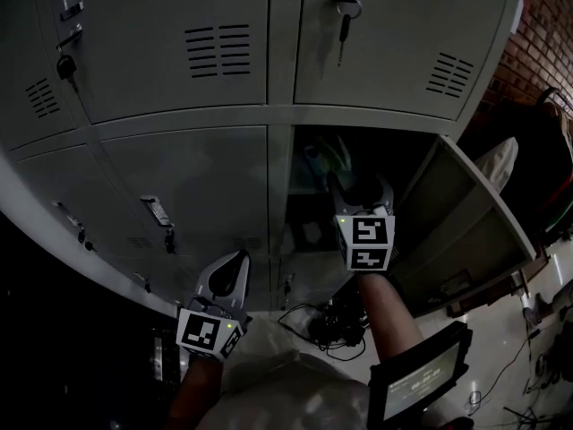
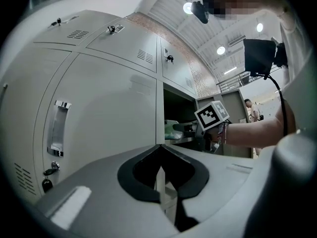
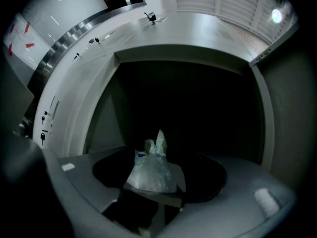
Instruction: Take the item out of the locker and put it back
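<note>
Bag (image 3: 151,170) of crumpled clear plastic sits inside the open locker (image 3: 178,51) — between the spread jaws of the right hand-held gripper (image 1: 358,191). Left hand-held gripper (image 1: 226,276) — pressed together, empty, outside.

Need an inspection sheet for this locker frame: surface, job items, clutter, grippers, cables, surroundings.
Surface: open locker, dark inside; its door is swung out to the right.
Job's things: plastic bag sitting in the open locker.
Clutter: nothing seen.
Grippers: right gripper is reaching into the locker, jaws open, bag between them but not pressed. Left gripper is outside, jaws together, empty.
Cables: black tangle on the floor below the locker.
Surroundings: closed grey lockers, keys in one upper door, brick wall at right.
</note>
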`<state>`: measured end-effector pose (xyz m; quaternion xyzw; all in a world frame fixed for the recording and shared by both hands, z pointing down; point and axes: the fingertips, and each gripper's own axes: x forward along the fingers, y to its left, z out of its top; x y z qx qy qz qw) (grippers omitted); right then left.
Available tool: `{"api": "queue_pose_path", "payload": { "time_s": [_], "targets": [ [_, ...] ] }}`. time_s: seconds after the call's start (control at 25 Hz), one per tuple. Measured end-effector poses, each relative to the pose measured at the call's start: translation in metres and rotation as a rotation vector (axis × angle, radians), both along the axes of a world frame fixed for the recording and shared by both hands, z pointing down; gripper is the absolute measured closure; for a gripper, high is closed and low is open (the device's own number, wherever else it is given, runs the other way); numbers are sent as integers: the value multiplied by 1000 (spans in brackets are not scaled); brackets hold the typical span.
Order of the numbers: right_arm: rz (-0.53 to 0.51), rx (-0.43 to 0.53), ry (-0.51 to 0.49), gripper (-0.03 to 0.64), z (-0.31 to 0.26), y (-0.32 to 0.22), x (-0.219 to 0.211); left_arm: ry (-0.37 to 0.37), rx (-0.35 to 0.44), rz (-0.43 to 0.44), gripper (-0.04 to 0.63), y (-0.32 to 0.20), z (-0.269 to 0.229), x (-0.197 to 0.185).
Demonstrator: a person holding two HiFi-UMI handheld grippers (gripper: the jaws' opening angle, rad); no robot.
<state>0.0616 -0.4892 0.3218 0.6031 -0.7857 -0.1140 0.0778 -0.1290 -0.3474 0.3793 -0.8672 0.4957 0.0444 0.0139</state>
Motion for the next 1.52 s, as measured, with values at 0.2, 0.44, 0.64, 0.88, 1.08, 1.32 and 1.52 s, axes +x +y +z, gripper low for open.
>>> {"api": "queue_pose_path", "payload": {
  "time_s": [0.2, 0.44, 0.64, 0.88, 1.08, 1.32, 1.52],
  "targets": [
    [3, 66, -11, 402, -16, 51, 0, 17, -7, 39, 591, 8, 0, -2],
    [-19, 134, -100, 526, -21, 125, -7, 12, -24, 60, 591, 35, 8, 0],
    [-59, 152, -102, 572, -16, 177, -12, -4, 2, 59, 591, 84, 2, 13],
    [-146, 127, -142, 617, -6, 261, 8, 3, -11, 22, 591, 155, 7, 45],
    [-232, 99, -163, 617, 5, 325, 23, -1, -8, 18, 591, 205, 9, 81],
    [-252, 89, -169, 617, 5, 351, 19, 5, 21, 24, 591, 219, -10, 82],
    [-284, 120, -166, 617, -3, 357, 10, 2, 24, 28, 591, 215, -16, 77]
  ]
}}
